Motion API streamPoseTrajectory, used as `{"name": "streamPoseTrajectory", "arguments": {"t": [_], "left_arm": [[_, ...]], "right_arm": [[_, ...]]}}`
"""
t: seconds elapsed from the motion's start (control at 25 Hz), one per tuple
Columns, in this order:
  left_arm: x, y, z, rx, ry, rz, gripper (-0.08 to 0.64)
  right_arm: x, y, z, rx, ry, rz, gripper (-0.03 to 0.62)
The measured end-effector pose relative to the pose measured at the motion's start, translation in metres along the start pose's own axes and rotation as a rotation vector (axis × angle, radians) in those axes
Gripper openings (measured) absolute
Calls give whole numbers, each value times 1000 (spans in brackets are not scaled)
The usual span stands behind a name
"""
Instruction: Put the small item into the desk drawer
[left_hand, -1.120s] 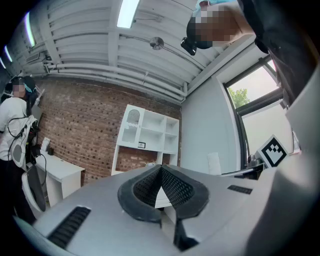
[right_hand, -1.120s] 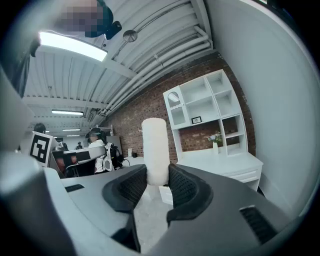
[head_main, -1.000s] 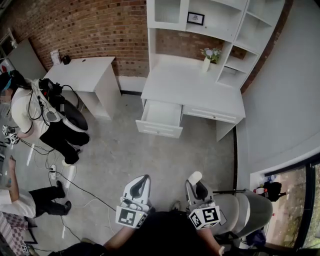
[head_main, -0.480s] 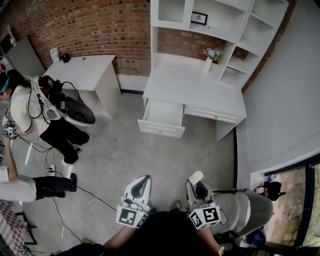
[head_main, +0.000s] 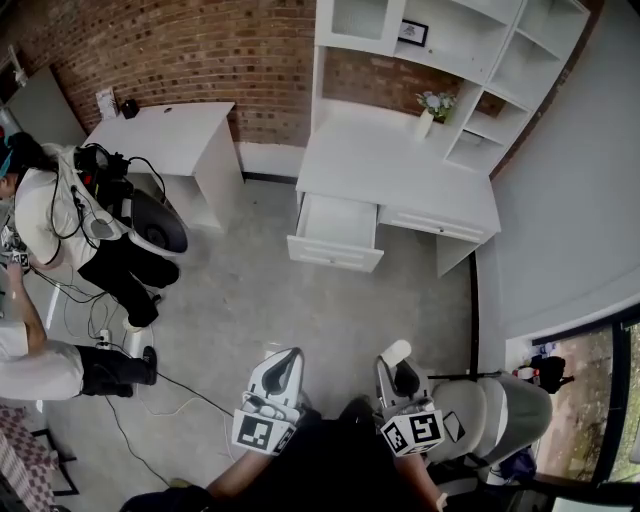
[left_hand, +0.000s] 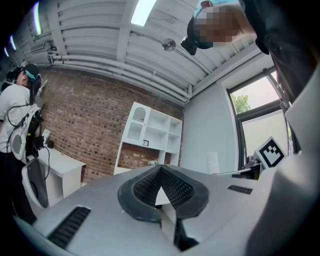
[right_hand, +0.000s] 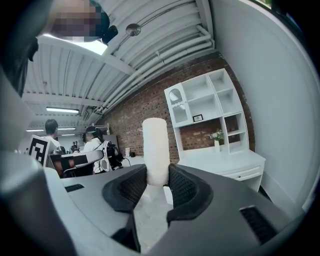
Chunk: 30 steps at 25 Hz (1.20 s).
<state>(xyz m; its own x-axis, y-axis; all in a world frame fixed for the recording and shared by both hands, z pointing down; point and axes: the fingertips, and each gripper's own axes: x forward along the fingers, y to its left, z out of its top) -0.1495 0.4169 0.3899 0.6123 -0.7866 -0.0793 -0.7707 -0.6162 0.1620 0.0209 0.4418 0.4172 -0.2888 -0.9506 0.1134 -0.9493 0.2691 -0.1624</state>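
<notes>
The white desk (head_main: 390, 170) stands ahead across the floor, its left drawer (head_main: 333, 256) pulled open and apparently empty. My right gripper (head_main: 397, 368) is low in the head view, shut on a small white cylinder (head_main: 394, 352) that sticks up past its jaws. In the right gripper view the cylinder (right_hand: 155, 145) stands upright between the black pads of the right gripper (right_hand: 156, 182), with the desk (right_hand: 225, 159) beyond. My left gripper (head_main: 283, 365) is beside it, far from the desk. The left gripper (left_hand: 161, 172) has its pads meeting at the tips, nothing between them.
A second white desk (head_main: 165, 135) stands at the left by the brick wall. Next to it is a person (head_main: 60, 215) with a black chair (head_main: 155, 222), and cables (head_main: 150, 375) lie on the floor. A flower vase (head_main: 428, 115) sits on the main desk under the shelves. A grey seat (head_main: 490, 420) is at my right.
The head view has shifted, so the desk and drawer sit slightly further right and lower. The people at the left have moved. Both grippers keep their places and grips.
</notes>
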Motion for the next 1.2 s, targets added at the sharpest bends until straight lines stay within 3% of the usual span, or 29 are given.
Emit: {"name": "streamPoseTrajectory", "arguments": {"t": [0.28,0.52,1.2], "left_arm": [[7,25,-12,-20,20,5,23],[43,54,-15,-15,32,41,23],[288,115,0,12,40,114,23]], "right_arm": [[24,3,-10,18,18,-9,146],[80,-18,-7,29,13,20,146],[292,-178,47,16,39,127,146]]}}
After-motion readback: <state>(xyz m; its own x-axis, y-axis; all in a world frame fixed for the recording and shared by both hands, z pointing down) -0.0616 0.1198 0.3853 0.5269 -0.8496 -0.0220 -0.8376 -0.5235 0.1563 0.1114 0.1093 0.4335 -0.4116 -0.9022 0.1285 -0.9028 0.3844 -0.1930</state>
